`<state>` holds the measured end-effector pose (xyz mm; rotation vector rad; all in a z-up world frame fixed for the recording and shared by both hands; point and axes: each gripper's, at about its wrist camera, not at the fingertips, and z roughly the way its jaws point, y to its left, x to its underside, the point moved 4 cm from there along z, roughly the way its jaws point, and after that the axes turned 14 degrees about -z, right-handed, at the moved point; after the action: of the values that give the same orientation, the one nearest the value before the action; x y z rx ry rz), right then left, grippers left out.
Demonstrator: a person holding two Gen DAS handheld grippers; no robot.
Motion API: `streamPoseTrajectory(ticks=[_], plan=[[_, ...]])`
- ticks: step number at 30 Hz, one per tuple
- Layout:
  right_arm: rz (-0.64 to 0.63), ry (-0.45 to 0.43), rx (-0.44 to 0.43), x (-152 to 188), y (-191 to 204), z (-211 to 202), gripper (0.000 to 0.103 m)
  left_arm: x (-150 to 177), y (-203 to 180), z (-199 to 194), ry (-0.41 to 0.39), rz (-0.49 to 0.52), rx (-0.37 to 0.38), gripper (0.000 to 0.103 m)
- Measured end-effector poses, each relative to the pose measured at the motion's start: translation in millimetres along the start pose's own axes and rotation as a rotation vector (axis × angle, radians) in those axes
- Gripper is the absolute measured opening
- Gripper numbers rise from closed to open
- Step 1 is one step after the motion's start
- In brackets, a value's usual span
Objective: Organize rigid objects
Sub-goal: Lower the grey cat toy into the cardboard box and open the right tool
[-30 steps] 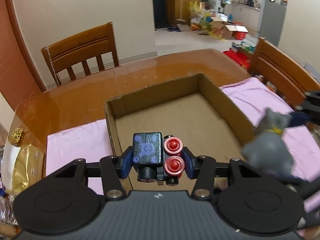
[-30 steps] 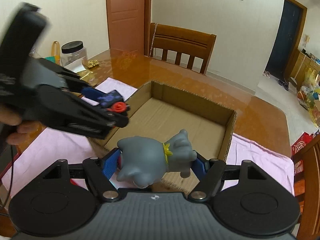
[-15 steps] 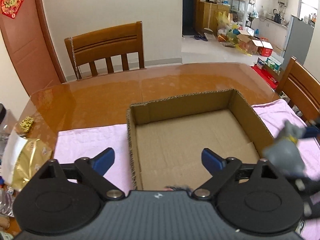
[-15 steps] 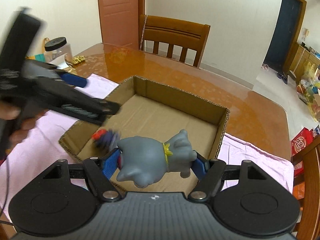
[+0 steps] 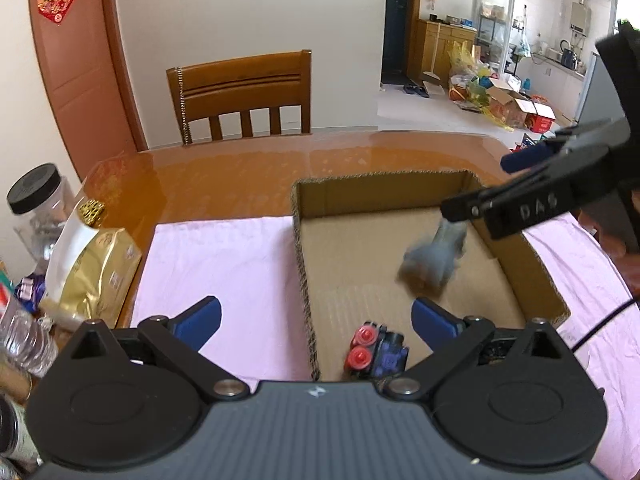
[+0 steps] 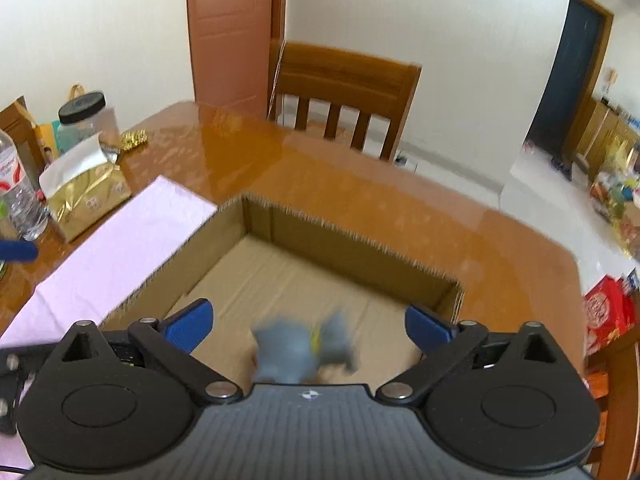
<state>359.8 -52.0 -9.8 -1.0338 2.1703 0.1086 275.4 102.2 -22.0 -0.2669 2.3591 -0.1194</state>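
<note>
An open cardboard box (image 5: 380, 178) (image 6: 352, 236) lies on a pink cloth. In it, near the front left corner, sits a dark blue toy with two red knobs (image 5: 376, 354). A grey figurine (image 5: 432, 260) (image 6: 300, 348), blurred by motion, is free over the box floor. My left gripper (image 5: 316, 320) hangs above the box's left wall, its jaws opening and nothing between them. My right gripper (image 6: 308, 324) (image 5: 484, 184) is over the box's right side, jaws opening wide, and the figurine below touches neither pad.
The pink cloth (image 5: 224, 264) covers the glossy wooden table (image 5: 240, 176) on both sides of the box. A gold bag (image 5: 96, 276), a black-lidded jar (image 5: 36, 200) and a water bottle (image 6: 20, 196) crowd the left edge. A wooden chair (image 5: 244, 92) stands behind.
Both grippers went from shut to wide open. The dark toy left my left gripper and now lies in the box. The grey figurine left my right gripper and is dropping in.
</note>
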Motion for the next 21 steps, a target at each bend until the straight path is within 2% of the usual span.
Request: streamPoseTrajectory(ticks=[7,13,21], plan=[[-0.019,-0.005,-0.004,6,19,-19,0.103,20,9,-5,0.015,-0.021,-0.006,0.101],[-0.029,-0.039,-0.008,17,40,-53,0.103,42,9,-11,0.001,0.017,-0.050,0.101],[0.034,-0.085,-0.016,58,69,-102,0.103,74,12,-17,0.000,0.018,-0.063,0.101]])
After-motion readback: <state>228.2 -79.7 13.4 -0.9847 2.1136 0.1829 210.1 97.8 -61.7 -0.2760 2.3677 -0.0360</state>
